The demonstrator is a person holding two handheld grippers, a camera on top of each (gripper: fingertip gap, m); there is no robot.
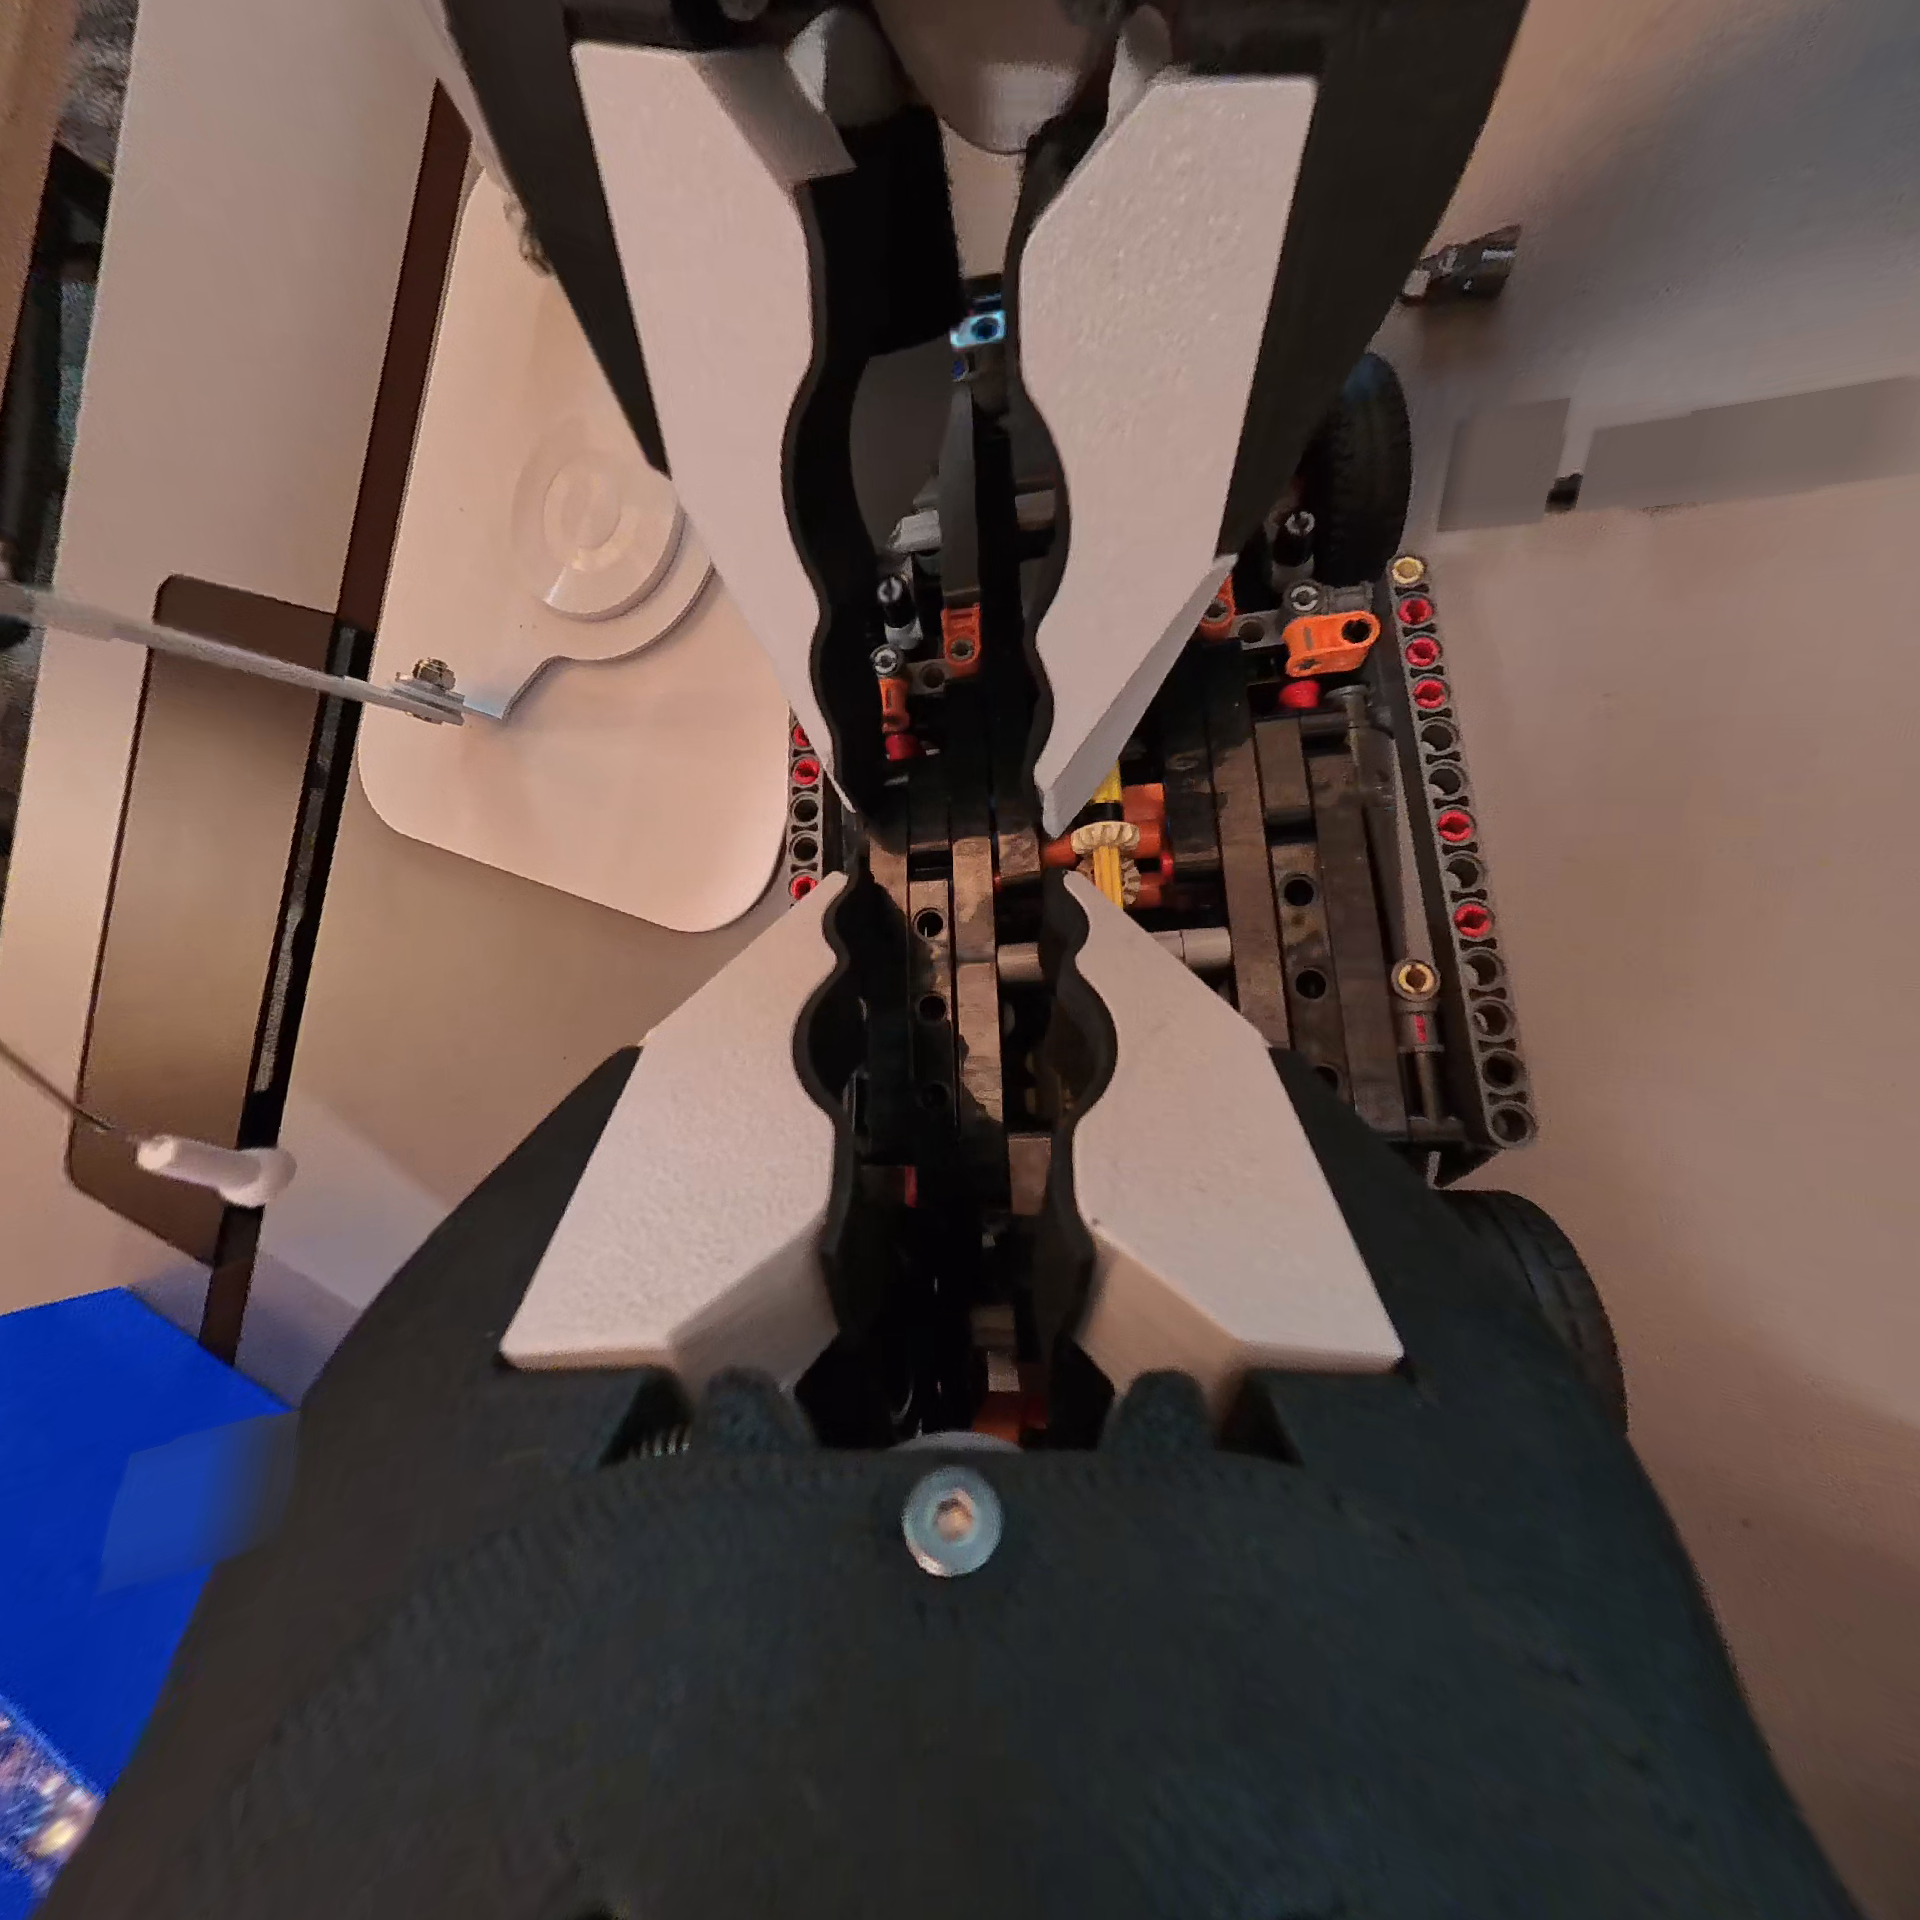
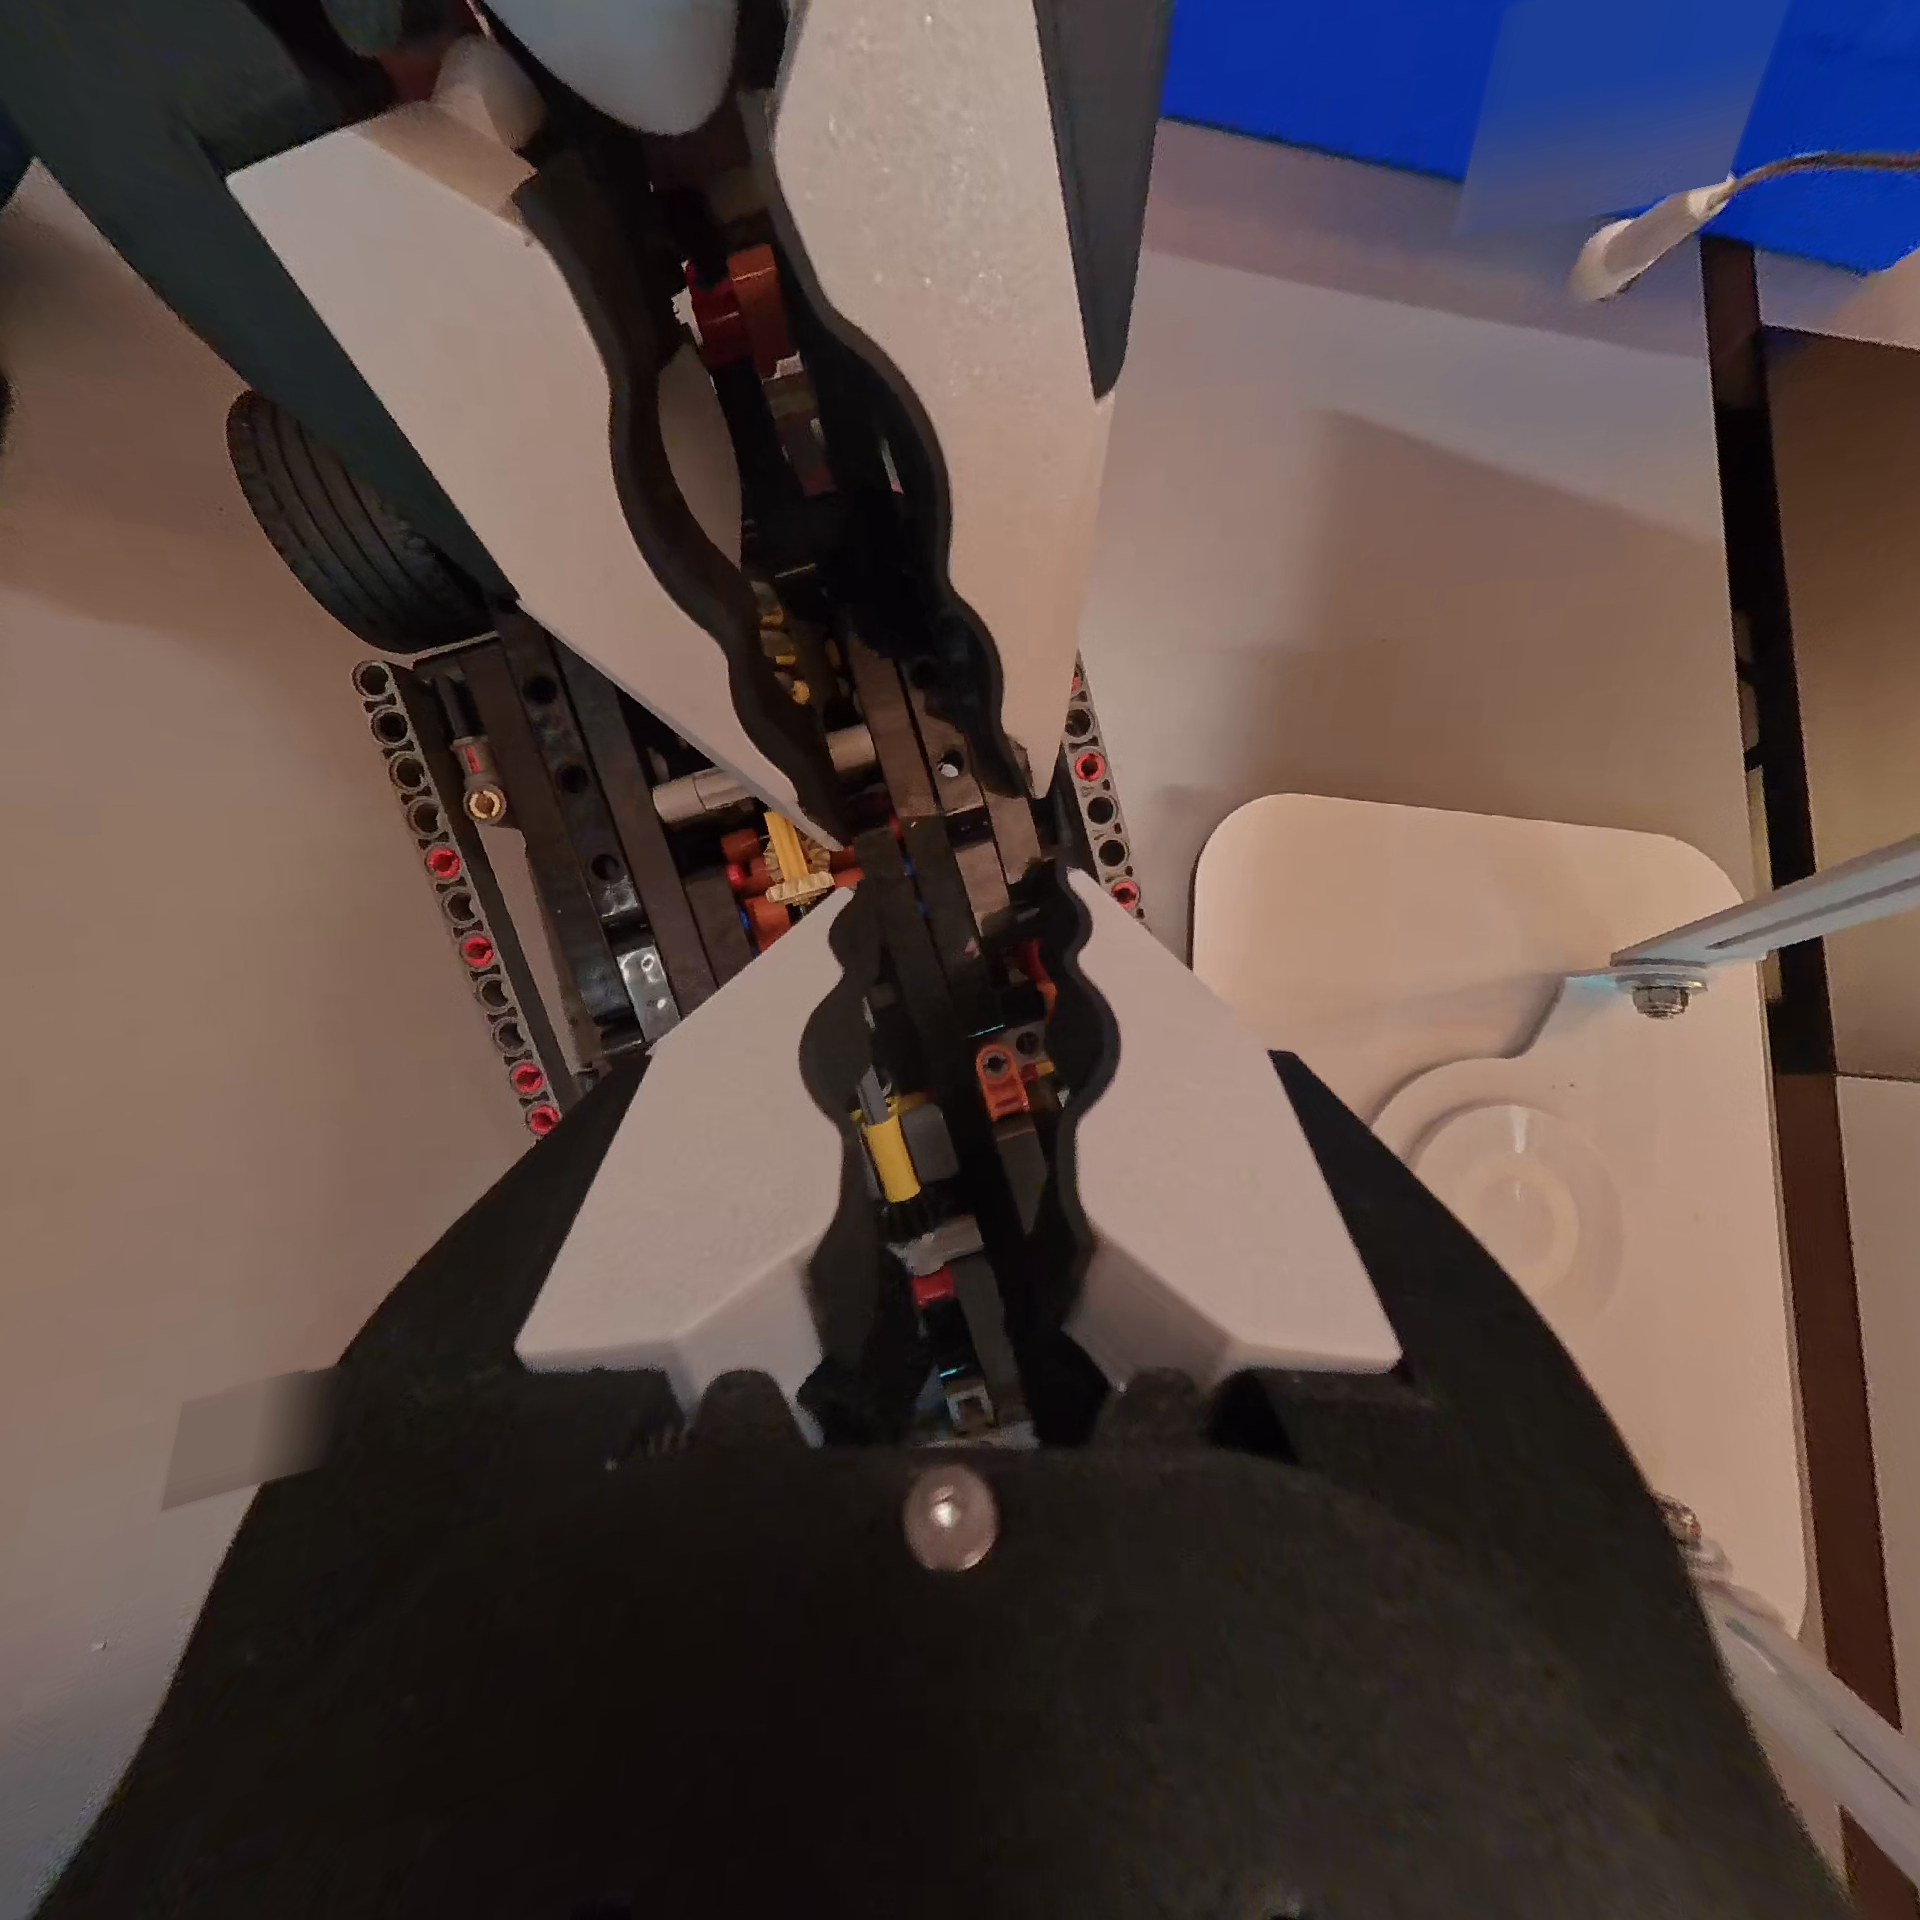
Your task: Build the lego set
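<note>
A black Lego Technic car chassis (image 1: 1299,904) lies on the cream table. It has a grey side beam with red pins (image 1: 1455,831), orange connectors (image 1: 1325,639), a tan bevel gear (image 1: 1107,842) and black tyres (image 1: 1361,468). My left gripper (image 1: 956,894) comes from below in its view and is shut on the chassis's black centre beams. My right gripper (image 1: 951,810) faces it tip to tip from the top. In the right wrist view my right gripper (image 2: 956,894) is shut on the same centre beams of the chassis (image 2: 582,831), with the left gripper (image 2: 935,821) opposite. The grippers hide much of the chassis.
A white rounded plate (image 1: 582,727) with a metal bracket and nut (image 1: 431,691) lies beside the chassis; the plate also shows in the right wrist view (image 2: 1403,935). A blue box (image 1: 104,1455) stands at the table's corner. A small dark loose part (image 1: 1465,265) lies farther off. My two grippers' fingertips are within a few centimetres of each other.
</note>
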